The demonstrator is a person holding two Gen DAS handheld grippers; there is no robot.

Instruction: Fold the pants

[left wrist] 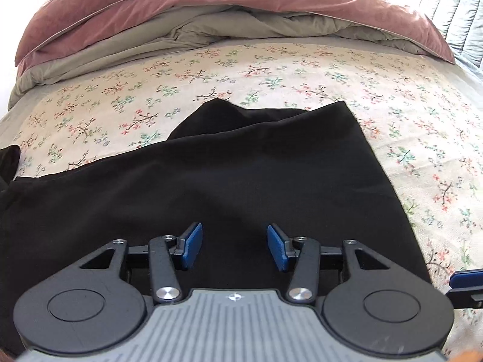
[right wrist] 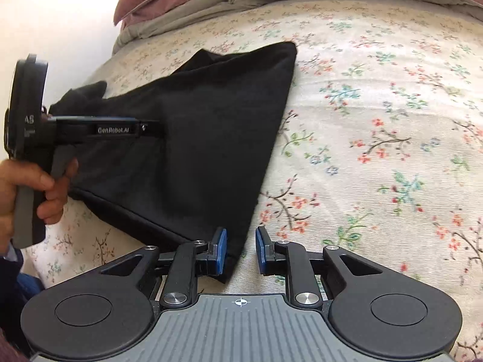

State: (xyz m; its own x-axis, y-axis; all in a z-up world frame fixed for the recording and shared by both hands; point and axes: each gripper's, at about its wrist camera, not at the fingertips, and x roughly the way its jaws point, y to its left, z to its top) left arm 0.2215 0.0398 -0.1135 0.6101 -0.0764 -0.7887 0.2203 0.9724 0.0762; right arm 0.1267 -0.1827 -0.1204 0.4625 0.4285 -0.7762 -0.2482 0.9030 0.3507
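Black pants (left wrist: 211, 181) lie flat on the floral bedsheet (left wrist: 271, 72), folded lengthwise, reaching away to a far edge. My left gripper (left wrist: 235, 246) is open and empty, hovering over the near part of the pants. In the right wrist view the pants (right wrist: 196, 138) lie to the left, with their near right corner by my fingers. My right gripper (right wrist: 241, 252) is open, and the corner of the cloth lies between its jaws. The left gripper body (right wrist: 90, 129) shows from the side above the pants, held by a hand.
A bunched pink and grey duvet (left wrist: 211, 9) lies along the far side of the bed. A pale quilted cover (left wrist: 459, 15) is at the far right. The floral sheet (right wrist: 377, 135) stretches to the right of the pants.
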